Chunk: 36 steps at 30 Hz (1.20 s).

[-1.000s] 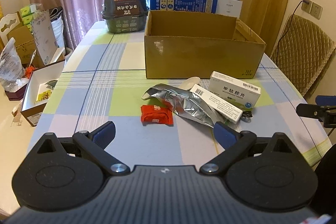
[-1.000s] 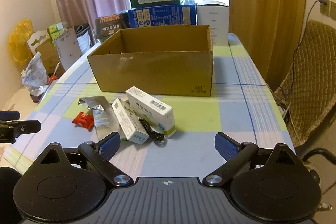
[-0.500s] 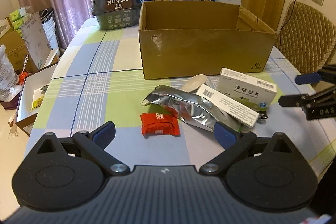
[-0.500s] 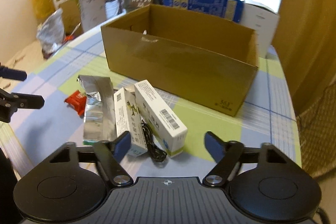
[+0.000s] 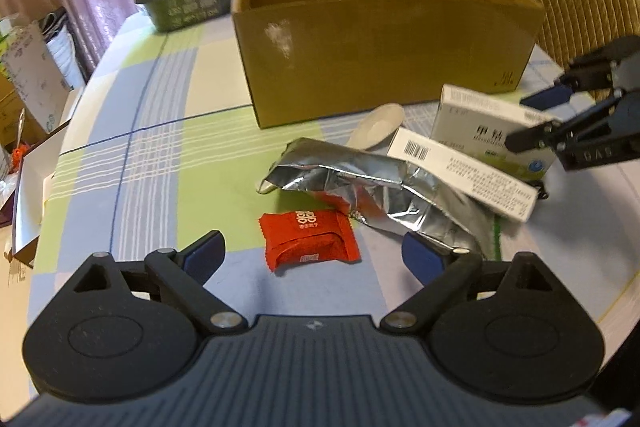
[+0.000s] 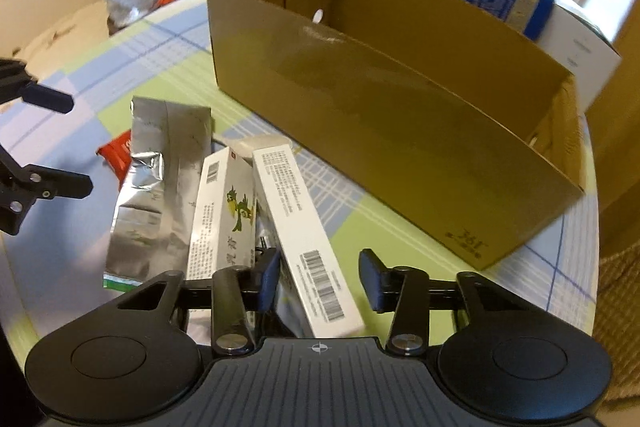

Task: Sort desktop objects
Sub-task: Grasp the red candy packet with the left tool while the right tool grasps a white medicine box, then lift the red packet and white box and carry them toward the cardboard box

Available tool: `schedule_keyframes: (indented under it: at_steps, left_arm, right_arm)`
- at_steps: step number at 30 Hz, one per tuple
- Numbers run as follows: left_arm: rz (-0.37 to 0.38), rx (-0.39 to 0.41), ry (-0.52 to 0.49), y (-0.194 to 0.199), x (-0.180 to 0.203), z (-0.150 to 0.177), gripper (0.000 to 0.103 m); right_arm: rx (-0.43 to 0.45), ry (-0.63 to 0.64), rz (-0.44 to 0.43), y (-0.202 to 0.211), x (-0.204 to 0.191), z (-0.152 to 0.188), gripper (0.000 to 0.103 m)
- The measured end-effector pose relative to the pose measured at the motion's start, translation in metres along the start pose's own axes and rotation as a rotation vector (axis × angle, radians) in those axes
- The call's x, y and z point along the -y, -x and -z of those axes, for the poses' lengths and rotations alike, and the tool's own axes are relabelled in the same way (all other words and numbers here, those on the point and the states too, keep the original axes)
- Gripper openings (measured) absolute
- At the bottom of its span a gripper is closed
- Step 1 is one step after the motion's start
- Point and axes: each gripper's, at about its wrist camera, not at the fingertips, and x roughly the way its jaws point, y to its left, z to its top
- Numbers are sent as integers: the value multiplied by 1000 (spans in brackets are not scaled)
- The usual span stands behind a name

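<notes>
My right gripper (image 6: 318,279) straddles the white barcoded medicine box (image 6: 304,239), fingers apart, not clamped. My left gripper (image 5: 314,253) gapes wide, empty, over the red foil snack packet (image 5: 310,241) near the brown cardboard box (image 5: 384,55).

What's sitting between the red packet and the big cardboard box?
In the left wrist view, a crumpled silver foil bag and a pale spoon lie between the red packet and the cardboard box.
</notes>
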Motion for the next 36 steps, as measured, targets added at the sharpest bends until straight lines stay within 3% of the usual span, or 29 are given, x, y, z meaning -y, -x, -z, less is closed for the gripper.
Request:
schedule_keyframes:
  at_steps: [6, 14, 17, 21, 32, 36]
  left_arm:
    - [-7, -32, -22, -28, -2, -1, 83]
    - [9, -75, -15, -57, -8, -2, 76]
    - [24, -73, -1, -56, -9, -4, 58]
    - [-4, -77, -37, -48, -4, -3, 43]
    - [82, -119, -43, 4, 27, 33, 39]
    - [88, -113, -16, 18, 47, 48, 39]
  right_arm:
    - [-24, -26, 0, -10, 2, -3, 22]
    - [-24, -161, 12, 1, 18, 7, 22]
    - [-23, -197, 27, 10, 20, 13, 22]
    - [-15, -273, 52, 30, 21, 28, 22]
    - [-6, -440, 67, 80, -4, 83, 22]
    - [-9, -443, 90, 82, -17, 98, 22]
